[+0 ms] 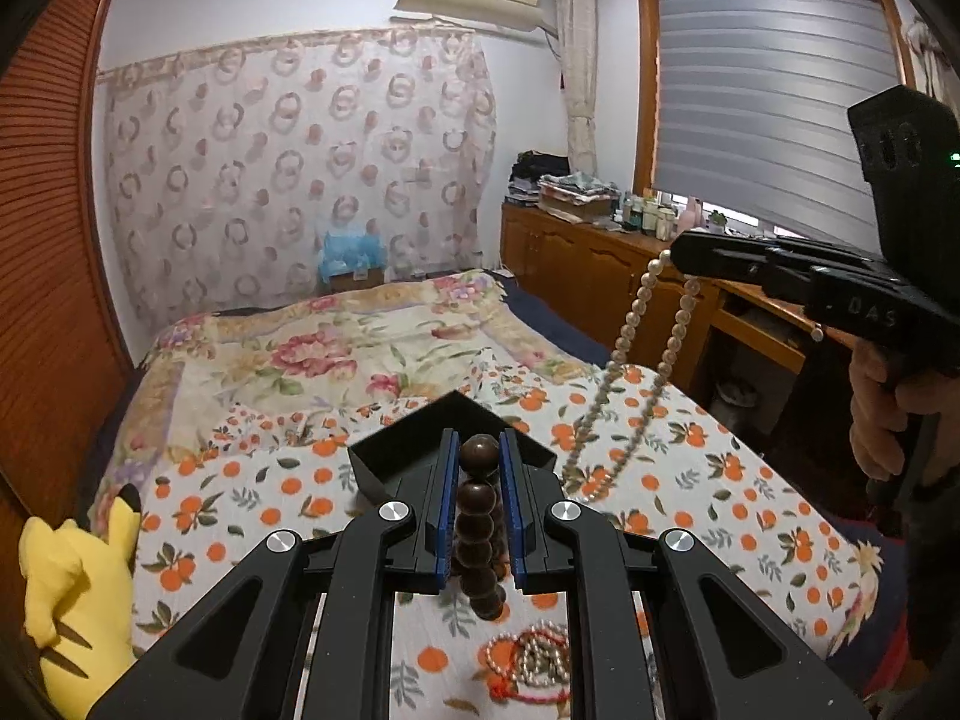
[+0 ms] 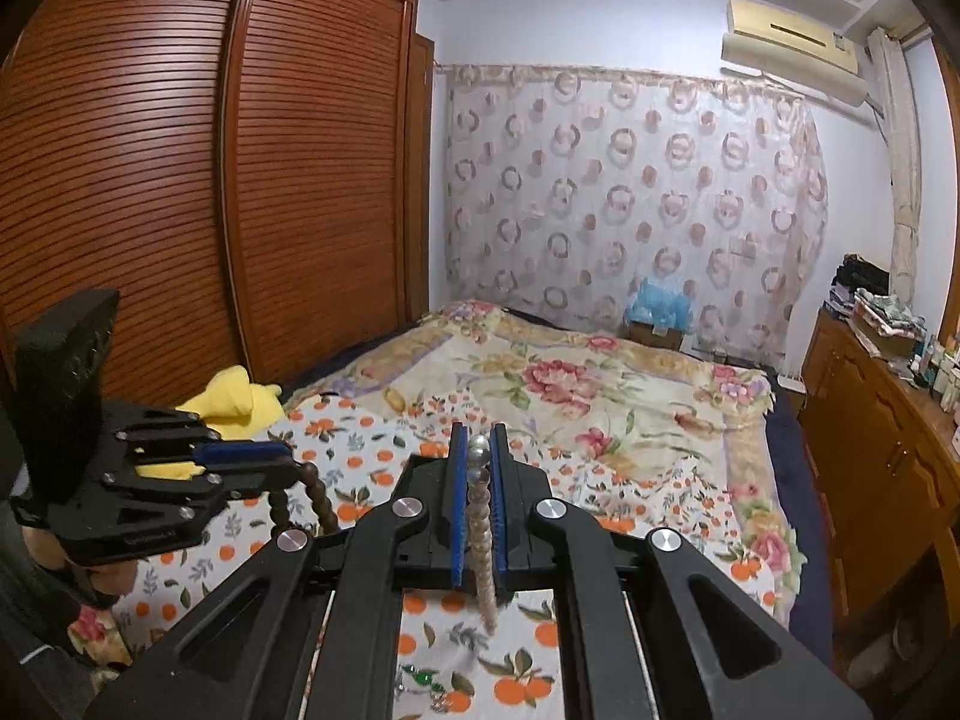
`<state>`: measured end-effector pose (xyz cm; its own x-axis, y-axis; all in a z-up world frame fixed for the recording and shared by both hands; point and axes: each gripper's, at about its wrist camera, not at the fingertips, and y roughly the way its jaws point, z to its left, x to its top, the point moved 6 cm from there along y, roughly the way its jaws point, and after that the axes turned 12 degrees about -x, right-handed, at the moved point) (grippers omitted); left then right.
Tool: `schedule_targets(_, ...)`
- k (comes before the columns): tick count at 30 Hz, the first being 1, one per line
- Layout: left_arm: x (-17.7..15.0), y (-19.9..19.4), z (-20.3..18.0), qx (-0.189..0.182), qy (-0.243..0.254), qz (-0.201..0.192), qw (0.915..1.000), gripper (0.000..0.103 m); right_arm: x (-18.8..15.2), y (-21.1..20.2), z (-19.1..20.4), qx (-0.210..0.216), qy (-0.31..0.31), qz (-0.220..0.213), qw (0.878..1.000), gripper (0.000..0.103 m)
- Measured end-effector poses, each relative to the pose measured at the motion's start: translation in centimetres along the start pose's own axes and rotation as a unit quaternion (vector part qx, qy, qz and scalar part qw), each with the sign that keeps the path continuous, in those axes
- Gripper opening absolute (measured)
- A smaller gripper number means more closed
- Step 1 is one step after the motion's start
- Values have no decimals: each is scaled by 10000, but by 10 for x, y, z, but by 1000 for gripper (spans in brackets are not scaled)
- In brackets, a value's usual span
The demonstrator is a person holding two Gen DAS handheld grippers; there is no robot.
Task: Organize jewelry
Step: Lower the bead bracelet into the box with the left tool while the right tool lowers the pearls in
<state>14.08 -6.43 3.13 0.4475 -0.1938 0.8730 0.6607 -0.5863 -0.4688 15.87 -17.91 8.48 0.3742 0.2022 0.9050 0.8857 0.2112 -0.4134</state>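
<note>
My left gripper (image 1: 479,450) is shut on a string of dark brown wooden beads (image 1: 477,498) that hangs down between its blue pads. Behind it, a black tray (image 1: 408,444) lies on the orange-print cloth (image 1: 720,480). At the right of the left wrist view, a hand holds my right gripper (image 1: 681,252), and a pearl necklace (image 1: 630,324) dangles from it down to the cloth. In the right wrist view, the right gripper (image 2: 478,441) is shut on the pearl necklace (image 2: 480,522). The left gripper (image 2: 294,465) is at the left with the brown beads (image 2: 318,498) hanging from it.
A heap of small pearls and red cord (image 1: 534,660) lies on the cloth below my left gripper, and a green-stoned piece (image 2: 423,678) below my right. A yellow plush toy (image 1: 78,588) sits at the bed's left edge. A wooden dresser (image 1: 576,258) stands right, a slatted wardrobe (image 2: 180,180) left.
</note>
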Motion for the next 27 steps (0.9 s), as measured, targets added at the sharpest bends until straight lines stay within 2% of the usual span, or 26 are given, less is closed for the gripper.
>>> schedule_targets(10,28,33,19,-56,-63,55,9999,13,33,19,-6,193,-93,-97,9997,8)
schedule_targets(17,36,59,37,-95,-182,133,9997,13,49,44,-9,356,-134,-36,9993,8)
schedule_targets(27,1,104,61,-275,-598,385,9971,13,49,93,-7,412,-146,154,9989,8)
